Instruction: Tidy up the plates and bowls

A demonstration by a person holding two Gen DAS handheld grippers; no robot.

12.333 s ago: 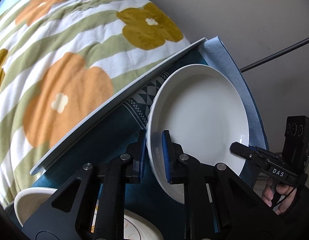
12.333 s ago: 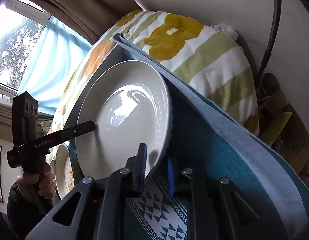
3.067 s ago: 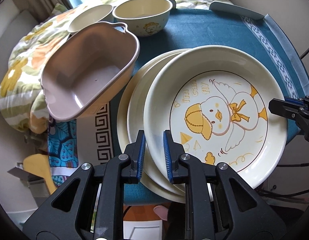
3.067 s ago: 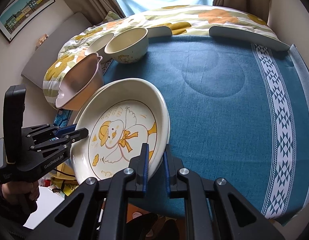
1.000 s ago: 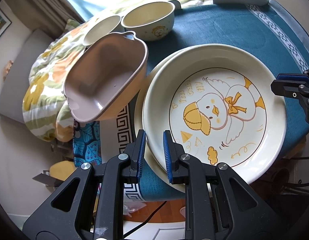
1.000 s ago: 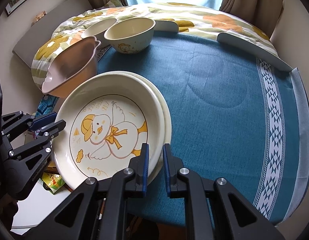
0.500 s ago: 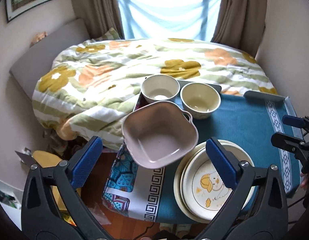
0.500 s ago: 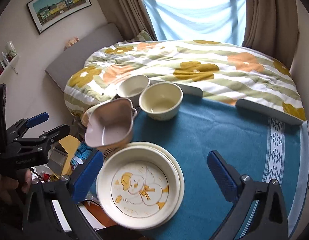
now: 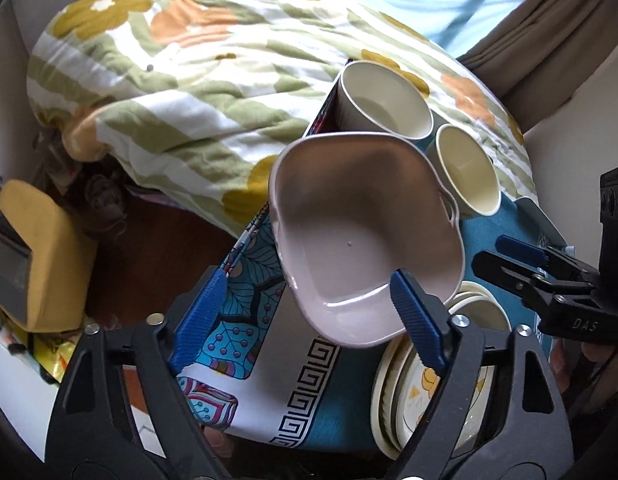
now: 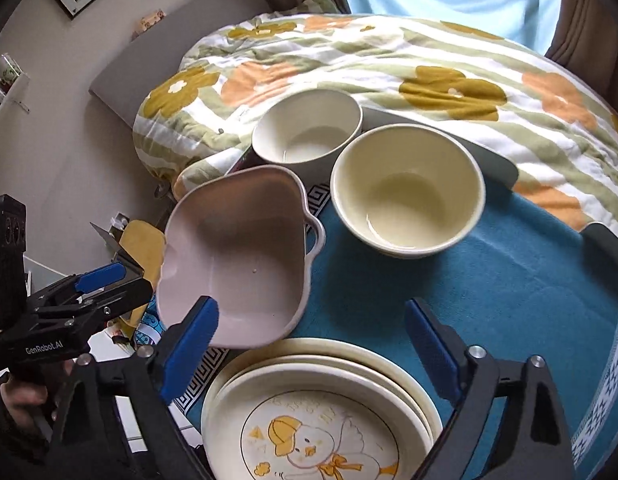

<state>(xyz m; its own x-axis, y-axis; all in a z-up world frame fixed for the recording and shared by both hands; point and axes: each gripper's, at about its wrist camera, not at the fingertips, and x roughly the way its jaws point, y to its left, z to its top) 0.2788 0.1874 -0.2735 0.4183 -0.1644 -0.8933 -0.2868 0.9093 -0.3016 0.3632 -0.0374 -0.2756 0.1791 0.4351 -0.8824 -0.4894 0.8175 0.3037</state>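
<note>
The plates look dealt with: a stack of cream plates, the top one printed with a duck, sits at the near edge of the surface on its teal cloth, and neither tool is touching it. The step in hand now reads as the turn to the bowls. The left gripper has its jaws spread wide, having just narrowed a little from their widest, with nothing pressed between the blue pads; through the gap shows the pink handled bowl, which lies tilted at the left edge of the surface, just beside the stack and partly over the edge. The right gripper is likewise released, its jaws just drawn in slightly from full spread and empty, hanging above the plates with the pink bowl to its left and the two round cream bowls beyond: the nearer cream bowl and the far white bowl, side by side at the back edge by the flowered quilt. Both tools point steeply down at the surface, each held from behind by a hand. The next move probably calls for one gripper to close on a bowl's rim, most likely the pink one, since its tilt looks unsteady, and then to nest the bowls together.
</note>
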